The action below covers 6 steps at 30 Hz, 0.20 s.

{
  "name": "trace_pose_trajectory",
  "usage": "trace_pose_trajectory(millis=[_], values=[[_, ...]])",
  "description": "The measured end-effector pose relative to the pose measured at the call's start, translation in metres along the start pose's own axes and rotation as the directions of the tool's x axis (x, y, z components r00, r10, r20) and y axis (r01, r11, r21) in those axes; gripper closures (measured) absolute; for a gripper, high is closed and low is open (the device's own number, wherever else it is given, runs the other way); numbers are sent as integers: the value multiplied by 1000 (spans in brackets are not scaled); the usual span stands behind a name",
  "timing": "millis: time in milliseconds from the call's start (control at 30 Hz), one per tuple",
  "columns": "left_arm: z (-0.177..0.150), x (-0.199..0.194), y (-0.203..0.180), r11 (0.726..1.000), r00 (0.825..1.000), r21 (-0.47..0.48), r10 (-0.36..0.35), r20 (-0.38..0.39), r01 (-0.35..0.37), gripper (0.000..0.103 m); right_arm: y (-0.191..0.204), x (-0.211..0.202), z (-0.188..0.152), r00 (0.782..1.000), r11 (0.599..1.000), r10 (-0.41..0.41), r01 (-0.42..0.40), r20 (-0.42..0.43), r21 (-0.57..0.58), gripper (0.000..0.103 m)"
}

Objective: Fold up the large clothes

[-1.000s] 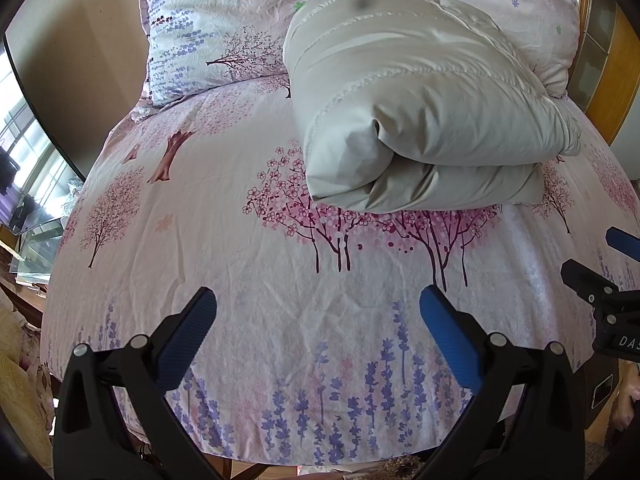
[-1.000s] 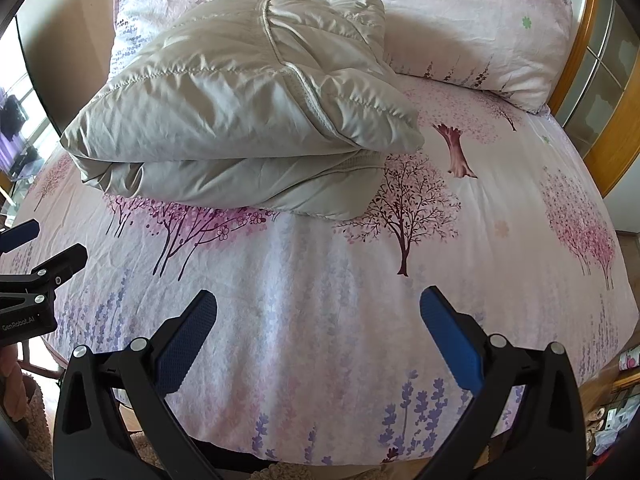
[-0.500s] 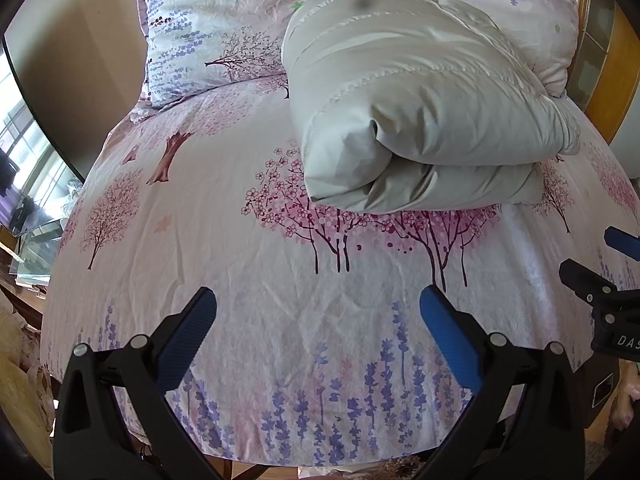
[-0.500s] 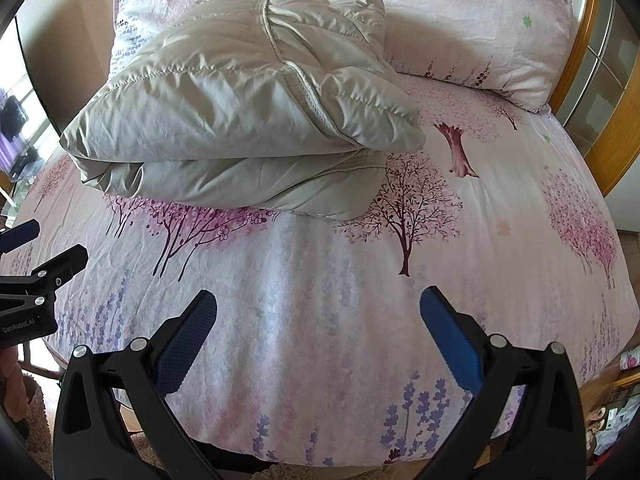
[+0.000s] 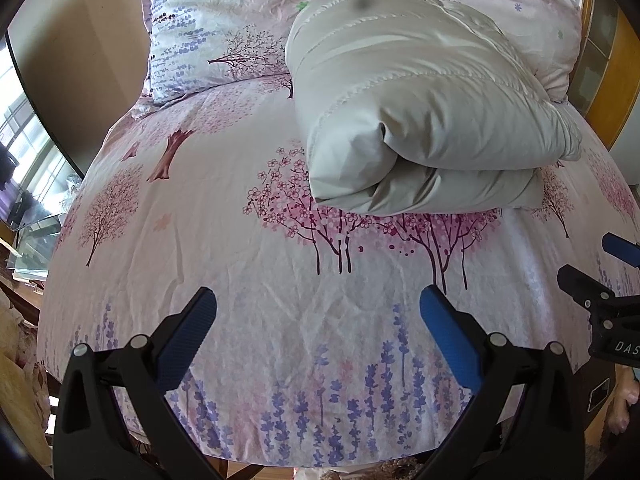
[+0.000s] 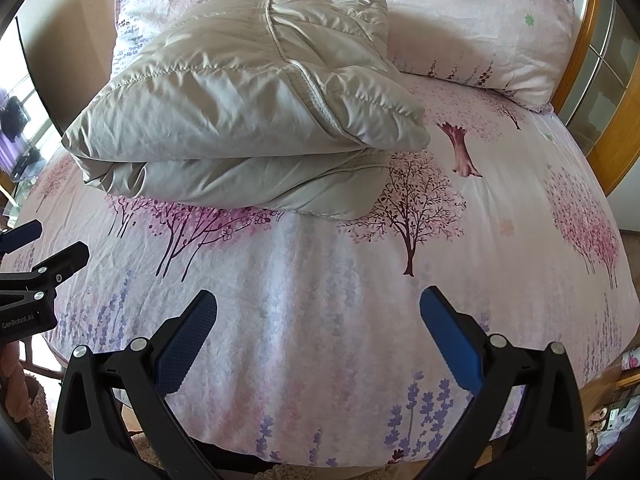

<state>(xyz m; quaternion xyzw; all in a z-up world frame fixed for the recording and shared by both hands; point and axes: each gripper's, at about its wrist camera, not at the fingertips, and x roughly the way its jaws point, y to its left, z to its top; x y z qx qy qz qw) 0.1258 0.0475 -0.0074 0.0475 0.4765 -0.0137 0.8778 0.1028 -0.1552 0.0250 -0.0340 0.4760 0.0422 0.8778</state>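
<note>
A beige padded jacket [image 5: 420, 104] lies folded into a thick bundle on the floral bed sheet [image 5: 224, 248]; the right wrist view shows the same jacket [image 6: 240, 104] at upper left. My left gripper [image 5: 318, 310] hovers open over the near part of the bed, well short of the jacket, holding nothing. My right gripper [image 6: 318, 310] is likewise open and empty, near the bed's front edge. The right gripper [image 5: 612, 280] shows at the right edge of the left wrist view, and the left gripper [image 6: 36, 264] at the left edge of the right wrist view.
Two floral pillows [image 5: 216, 28] [image 6: 472, 28] rest behind the jacket at the head of the bed. A wooden frame [image 6: 592, 92] stands to the right, a window and a dark-edged panel [image 5: 36, 92] to the left. The bed's front edge [image 6: 320, 456] runs just below the grippers.
Almost nothing: both views shift very slightly. The jacket stays put and both grippers stay open.
</note>
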Motion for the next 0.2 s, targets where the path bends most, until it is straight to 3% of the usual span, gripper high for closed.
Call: trace_pose_trajectory(millis=[200], values=[[0,1,0,1000,1000,0,0,-3,0,2,0,0,0,1000,1000,0,0,1,-1,1]])
